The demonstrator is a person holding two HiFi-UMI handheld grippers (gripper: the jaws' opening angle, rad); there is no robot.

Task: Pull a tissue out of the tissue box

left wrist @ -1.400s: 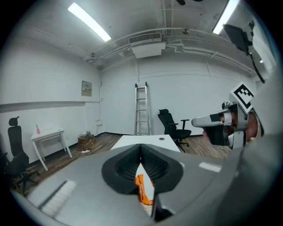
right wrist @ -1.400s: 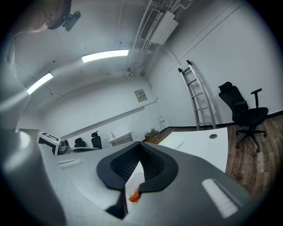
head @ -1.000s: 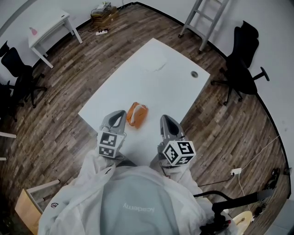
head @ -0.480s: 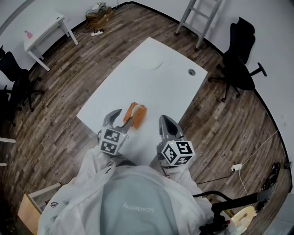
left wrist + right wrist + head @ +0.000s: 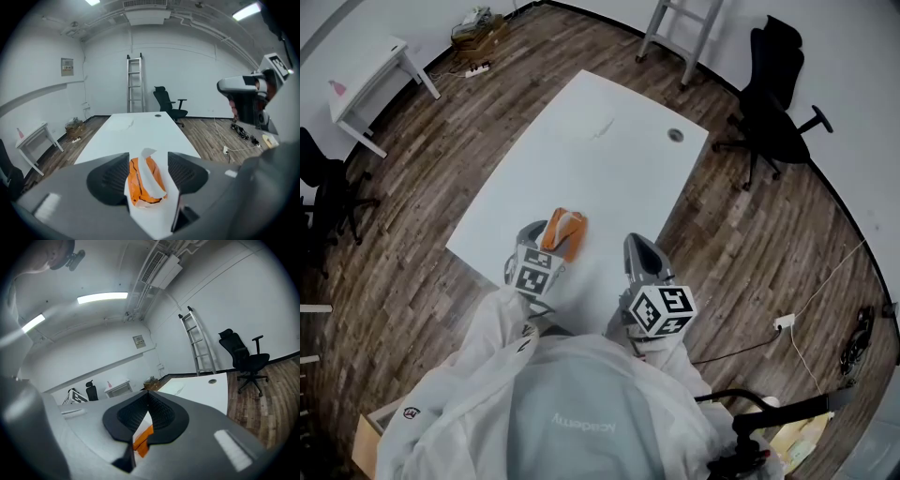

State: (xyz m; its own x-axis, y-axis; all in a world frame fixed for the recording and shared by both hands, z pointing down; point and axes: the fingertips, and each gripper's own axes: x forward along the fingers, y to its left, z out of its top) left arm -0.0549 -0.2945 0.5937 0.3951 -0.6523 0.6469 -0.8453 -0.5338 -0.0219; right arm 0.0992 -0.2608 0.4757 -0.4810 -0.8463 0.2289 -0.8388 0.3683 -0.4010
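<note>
Head view: box (image 5: 566, 231) at left gripper (image 5: 545, 243)

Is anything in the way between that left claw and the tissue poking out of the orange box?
Nothing visible. The jaws of the left gripper have just been opening, and the tissue on the tissue box shows between them, untouched.

Table layout, your near end
Tissue box (image 5: 563, 232) on table (image 5: 609, 169), near your edge; your left gripper (image 5: 536, 234) just before it, your right gripper (image 5: 636, 247) to its right; ladder (image 5: 670, 28) and chair (image 5: 773, 112) behind the far end.
</note>
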